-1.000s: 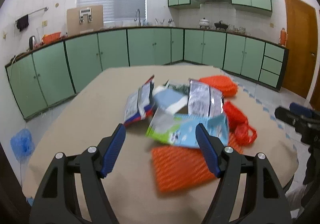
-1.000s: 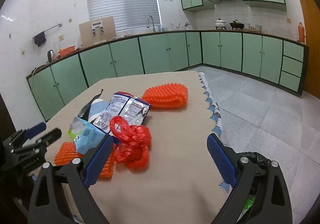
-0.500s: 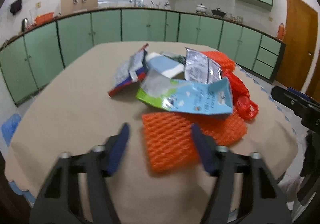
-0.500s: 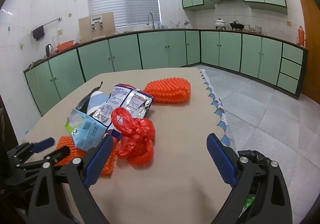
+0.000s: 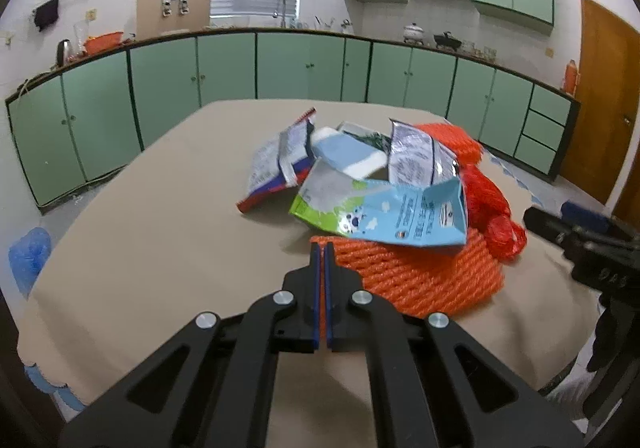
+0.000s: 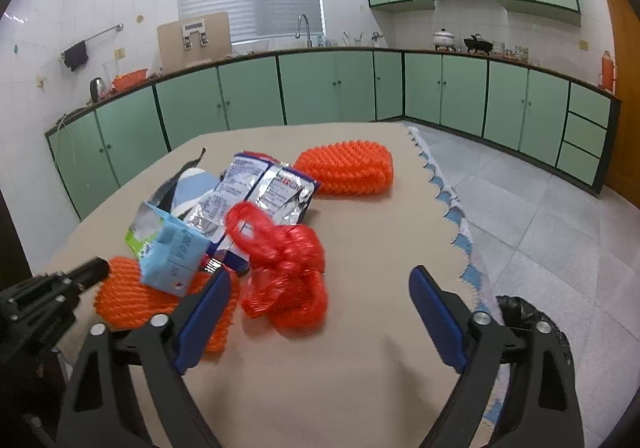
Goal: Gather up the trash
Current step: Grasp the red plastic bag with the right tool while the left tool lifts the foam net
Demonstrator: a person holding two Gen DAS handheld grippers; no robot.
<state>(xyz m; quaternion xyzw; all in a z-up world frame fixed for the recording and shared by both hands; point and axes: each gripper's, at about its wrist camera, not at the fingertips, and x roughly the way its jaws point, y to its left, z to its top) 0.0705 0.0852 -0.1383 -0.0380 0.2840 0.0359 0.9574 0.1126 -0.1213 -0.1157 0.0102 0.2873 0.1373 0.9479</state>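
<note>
A pile of trash lies on the beige table (image 5: 160, 232): an orange foam net (image 5: 416, 276), a blue-green milk carton (image 5: 384, 212), foil wrappers (image 5: 416, 160), a red mesh bag (image 6: 284, 264) and a second orange net (image 6: 348, 168). My left gripper (image 5: 322, 248) is shut, its tips at the near-left corner of the orange net; I cannot tell whether they pinch it. My right gripper (image 6: 320, 308) is open and empty, just in front of the red mesh bag. The left gripper also shows in the right wrist view (image 6: 96, 270).
Green cabinets (image 5: 280, 72) run along the far walls. A black trash bag (image 6: 536, 324) sits on the floor at the table's right edge. A blue bag (image 5: 28, 256) lies on the floor at left. A wooden door (image 5: 600, 108) is at right.
My left gripper has closed from wide open to shut and moved to the orange net's corner. The right gripper has stayed open and crept slightly toward the red mesh bag.
</note>
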